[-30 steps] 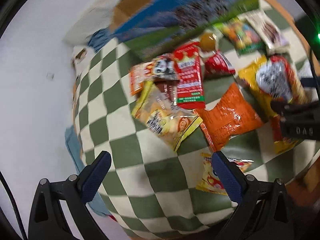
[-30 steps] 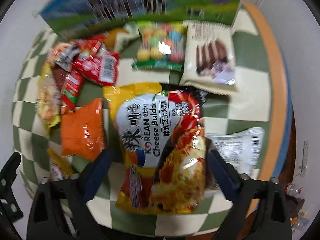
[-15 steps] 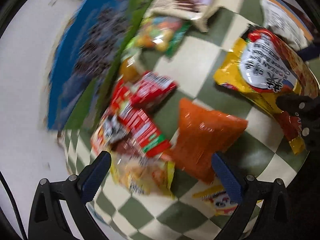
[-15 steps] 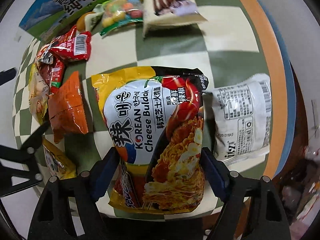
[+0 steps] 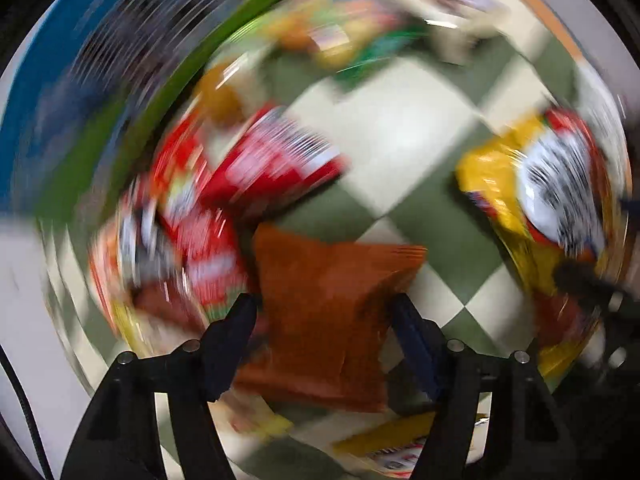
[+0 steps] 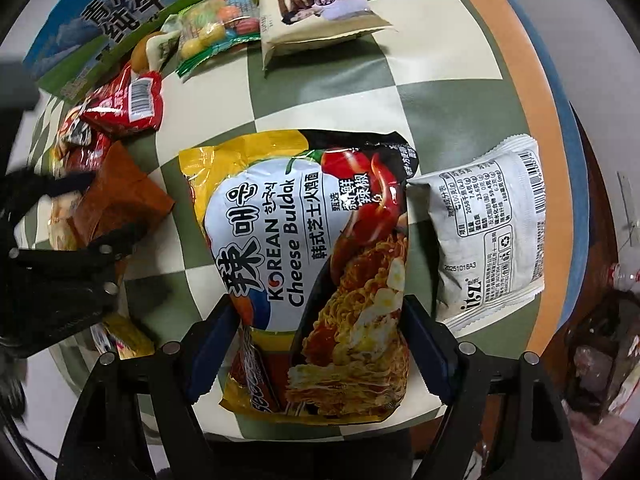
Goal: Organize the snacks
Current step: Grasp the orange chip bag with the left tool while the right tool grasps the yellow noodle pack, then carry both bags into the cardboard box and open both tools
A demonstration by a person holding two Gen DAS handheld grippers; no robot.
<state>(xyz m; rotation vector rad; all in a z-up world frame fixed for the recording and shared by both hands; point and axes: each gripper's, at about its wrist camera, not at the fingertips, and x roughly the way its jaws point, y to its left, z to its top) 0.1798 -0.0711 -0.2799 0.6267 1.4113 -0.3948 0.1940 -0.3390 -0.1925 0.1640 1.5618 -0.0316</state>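
Glossy yellow noodle packet between right fingers; left fingers closing around puffy orange bag.

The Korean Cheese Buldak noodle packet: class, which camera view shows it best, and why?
The right wrist view: the Korean Cheese Buldak noodle packet fills the centre, sharp, label readable, between the right tongs. The left wrist view shows only a blurred yellow-and-white part at its right edge.
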